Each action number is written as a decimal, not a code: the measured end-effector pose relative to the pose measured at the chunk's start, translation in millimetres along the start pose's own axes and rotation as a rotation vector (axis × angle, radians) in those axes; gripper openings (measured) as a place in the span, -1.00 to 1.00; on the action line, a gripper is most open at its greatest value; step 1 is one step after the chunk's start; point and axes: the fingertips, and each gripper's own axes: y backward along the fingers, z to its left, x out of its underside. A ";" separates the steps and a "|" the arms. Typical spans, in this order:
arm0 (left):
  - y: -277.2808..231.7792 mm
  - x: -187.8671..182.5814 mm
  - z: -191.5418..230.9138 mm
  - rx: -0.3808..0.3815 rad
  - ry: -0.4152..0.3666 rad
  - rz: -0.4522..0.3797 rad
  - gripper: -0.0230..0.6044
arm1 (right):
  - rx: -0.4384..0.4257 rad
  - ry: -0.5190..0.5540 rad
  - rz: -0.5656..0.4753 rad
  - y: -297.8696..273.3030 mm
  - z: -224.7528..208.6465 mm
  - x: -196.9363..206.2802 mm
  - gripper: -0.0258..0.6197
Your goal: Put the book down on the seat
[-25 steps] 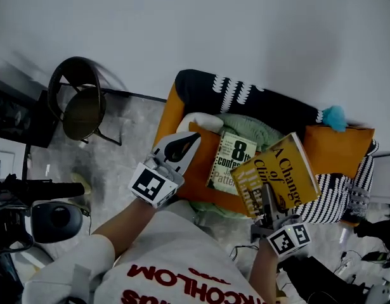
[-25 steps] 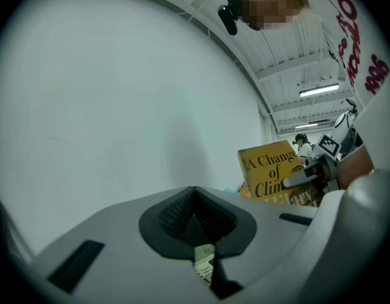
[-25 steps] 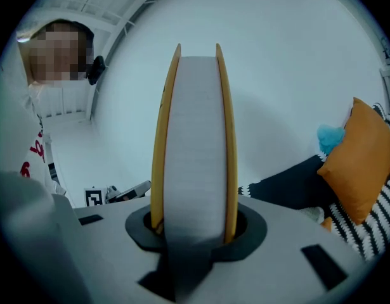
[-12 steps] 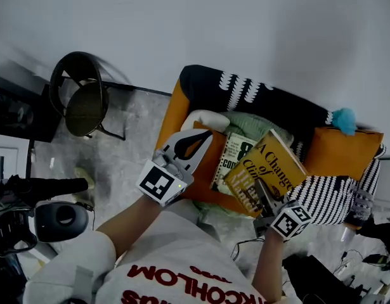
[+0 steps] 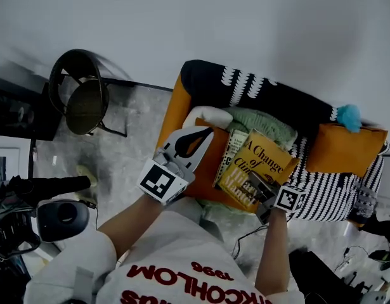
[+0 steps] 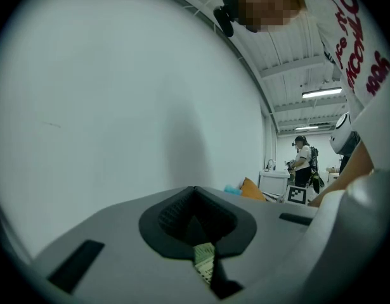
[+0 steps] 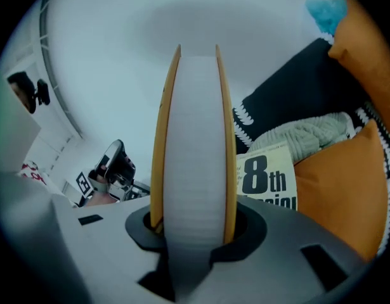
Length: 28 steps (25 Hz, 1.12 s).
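Observation:
My right gripper [image 5: 263,192] is shut on a yellow book [image 5: 258,168], "A Change of Climate", gripping its near edge. The book hangs tilted low over the orange seat [image 5: 209,170] and covers most of a cream "8th" book [image 5: 231,149] lying there. In the right gripper view the yellow book [image 7: 193,138] stands edge-on between the jaws of my right gripper [image 7: 195,233], with the cream book [image 7: 267,182] just behind. My left gripper [image 5: 189,142] hovers over the seat's left part, shut and holding nothing; in the left gripper view my left gripper [image 6: 198,236] faces a bare wall.
A black-and-white knit throw [image 5: 245,90] drapes the chair back, over a green knit blanket [image 5: 261,122]. To the right lies an orange cushion [image 5: 344,147]. A black round chair [image 5: 84,100] stands left, camera gear [image 5: 52,217] at lower left. A person [image 6: 302,163] stands far off.
My right gripper has carried the yellow book leftward and lower, so it now covers most of the cream book. The left gripper has barely moved.

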 end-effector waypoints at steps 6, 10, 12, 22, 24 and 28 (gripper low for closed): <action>4.3 18.8 4.9 -0.003 0.005 0.073 -0.91 | -0.065 -0.085 0.078 -18.0 -15.6 6.8 -0.44; 1.7 25.4 9.3 -0.008 0.021 0.091 -0.91 | -0.106 -0.134 0.147 -30.2 -21.9 14.3 -0.44; -0.6 24.9 8.9 -0.003 0.022 0.084 -0.91 | -0.127 -0.144 0.176 -35.6 -26.3 16.7 -0.44; -3.3 25.2 18.3 0.001 0.010 0.088 -0.91 | -0.114 -0.078 0.314 -58.6 -41.1 22.5 -0.43; -4.2 22.6 20.9 -0.003 0.017 0.069 -0.91 | -0.078 -0.043 0.310 -61.5 -44.6 19.5 -0.43; -2.1 31.3 21.8 -0.002 0.019 0.101 -0.91 | 0.014 0.029 0.286 -63.9 -50.7 11.6 -0.34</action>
